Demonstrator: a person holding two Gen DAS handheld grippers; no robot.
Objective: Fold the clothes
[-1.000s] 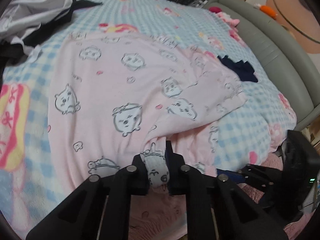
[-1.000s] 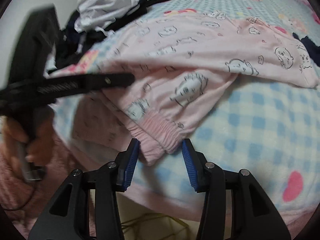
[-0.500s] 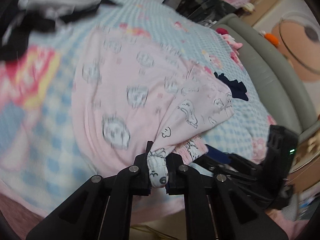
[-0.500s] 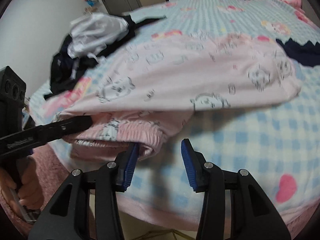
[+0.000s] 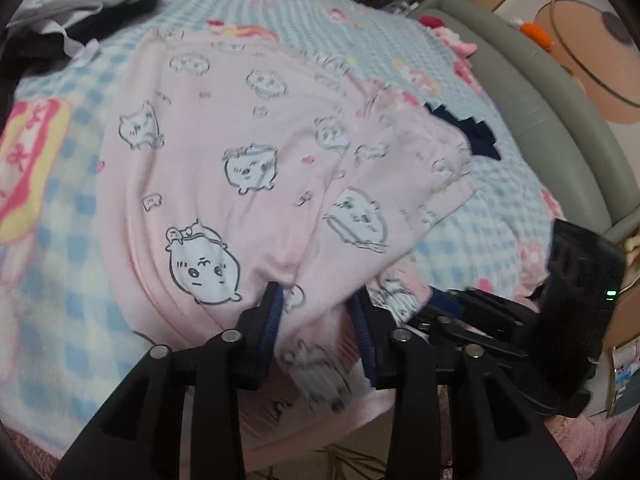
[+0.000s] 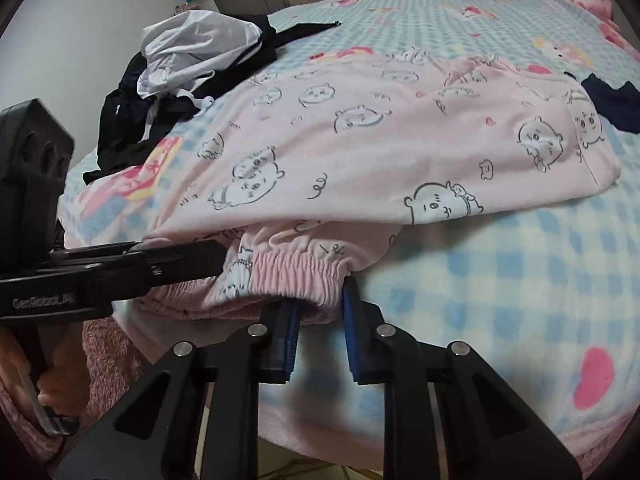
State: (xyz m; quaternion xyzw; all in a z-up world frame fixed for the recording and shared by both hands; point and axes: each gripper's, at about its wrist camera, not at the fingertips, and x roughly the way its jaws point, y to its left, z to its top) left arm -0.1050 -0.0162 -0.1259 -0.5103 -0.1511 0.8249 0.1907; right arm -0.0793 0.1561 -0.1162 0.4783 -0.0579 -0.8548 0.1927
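In right view only: clothes pile [image 6: 192, 64] behind pink pajamas [image 6: 400, 148].

Pink pyjama garment [image 5: 248, 152], printed with white cartoon animals outlined in black plus small pink hearts. Blanket [image 6: 520, 280] is blue-and-white check with pink and yellow cartoon patches. Upper left: white and black clothes pile [image 6: 188, 64]. Dark navy item [image 5: 468, 132] at right. Grey bed frame [image 5: 540, 92]. Both grippers black, blue pads [image 6: 290, 336].
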